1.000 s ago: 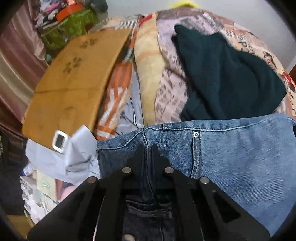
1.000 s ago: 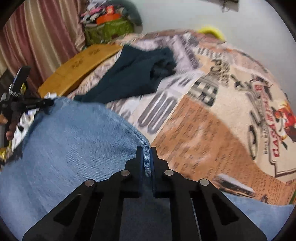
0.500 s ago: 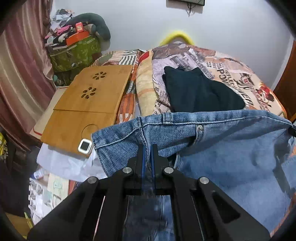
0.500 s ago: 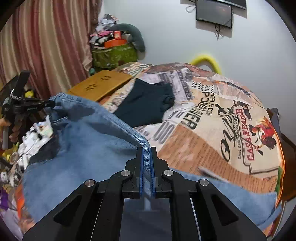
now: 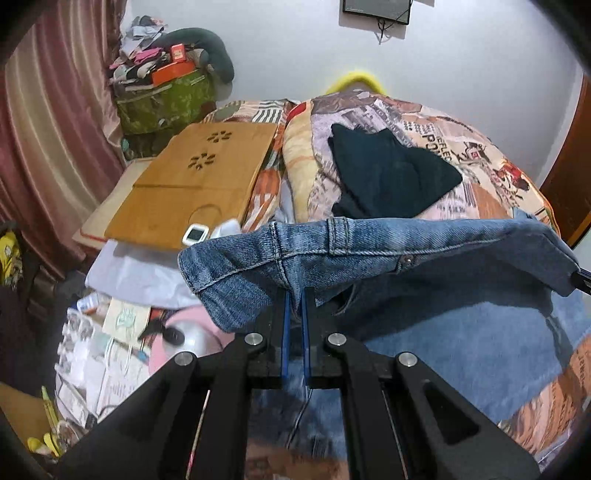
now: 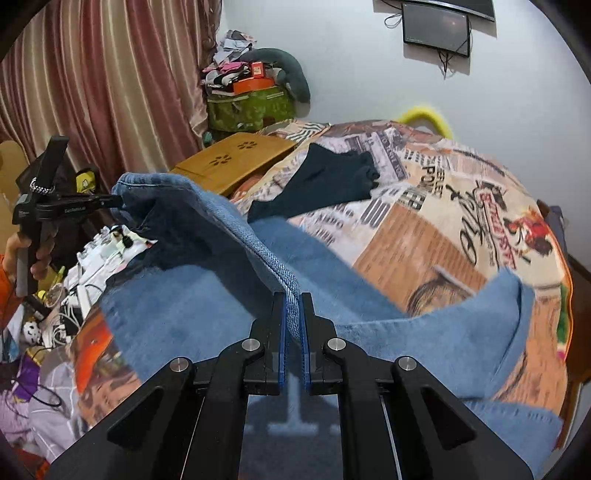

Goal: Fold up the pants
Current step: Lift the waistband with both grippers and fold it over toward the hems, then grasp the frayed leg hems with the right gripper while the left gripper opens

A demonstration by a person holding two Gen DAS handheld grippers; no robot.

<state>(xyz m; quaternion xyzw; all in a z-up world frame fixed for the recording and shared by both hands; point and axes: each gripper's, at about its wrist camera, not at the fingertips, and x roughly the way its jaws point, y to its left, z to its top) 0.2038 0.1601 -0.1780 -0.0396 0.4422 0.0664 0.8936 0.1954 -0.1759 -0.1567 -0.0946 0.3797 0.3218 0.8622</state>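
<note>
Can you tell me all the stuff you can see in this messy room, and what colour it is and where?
jeans: one, blue, lifted over the bed, stretched between both claws
dark garment: one, near black, lying on the bedspread
bedspread: one, tan and orange print, covering the bed
wooden lap desk: one, honey brown, at the bed's edge toward the curtain
green bag: one, in the corner, clutter piled on top
curtain: one, pink striped
wall screen: one, black
left claw: one, black, shut on the jeans
right claw: one, black, shut on the jeans

You've got a dark garment [image 5: 391, 173] on the printed bedspread [image 6: 443, 206], a wooden lap tray [image 5: 192, 184] beside it, and a green bag [image 6: 251, 109] by the curtain [image 6: 110, 81].
</note>
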